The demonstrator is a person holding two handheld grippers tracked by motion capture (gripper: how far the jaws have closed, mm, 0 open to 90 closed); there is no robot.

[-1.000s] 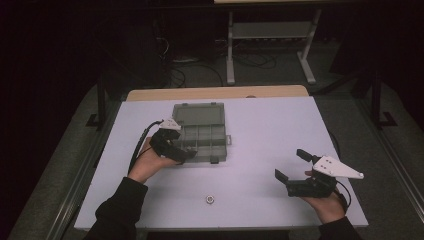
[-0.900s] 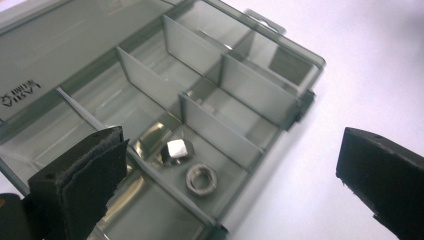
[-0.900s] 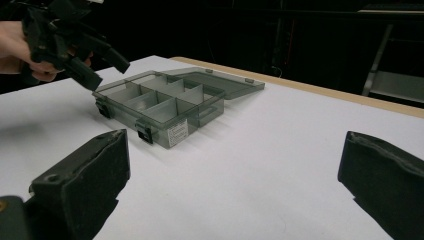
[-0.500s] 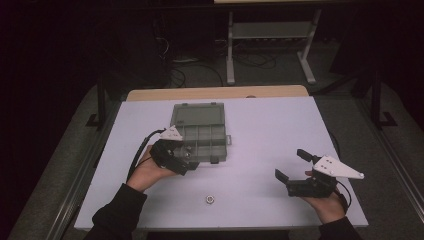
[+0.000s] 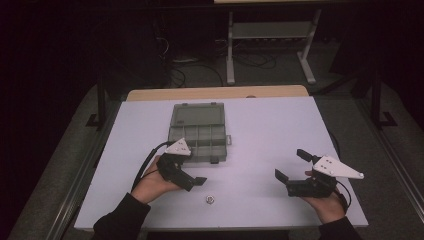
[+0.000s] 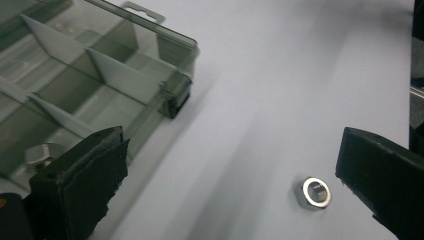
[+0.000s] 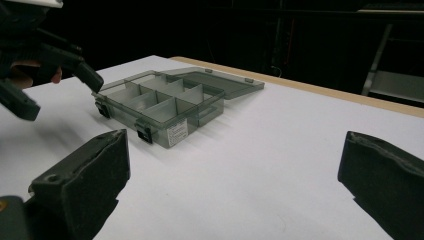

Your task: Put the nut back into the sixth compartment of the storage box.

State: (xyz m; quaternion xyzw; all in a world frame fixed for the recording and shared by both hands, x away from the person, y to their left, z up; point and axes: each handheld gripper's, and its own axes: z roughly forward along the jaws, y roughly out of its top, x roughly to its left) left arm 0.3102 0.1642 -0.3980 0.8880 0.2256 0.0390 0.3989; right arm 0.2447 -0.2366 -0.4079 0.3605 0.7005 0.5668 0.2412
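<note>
A white table (image 5: 280, 135) with a bare wooden strip along its far edge is seen in a dark room, where a grey metal stand (image 5: 270, 35) and loose cables (image 5: 185, 75) are made out on the floor beyond it. The left gripper (image 5: 192, 181) is held low over the table with its jaws spread wide, nothing being gripped between them. A small metal hex nut (image 6: 313, 192) is found on the bare surface just ahead of that gripper, between the two jaws in the left gripper view but closer to the right-hand one, and untouched by either. A smoky clear compartment box (image 5: 197, 135) is set just beyond and to one side of the left gripper, its lid laid open flat; another nut (image 6: 40, 154) is seen inside a near compartment. The right gripper (image 5: 290, 167) is held well apart from the box and nut, its jaws likewise spread and empty.
</note>
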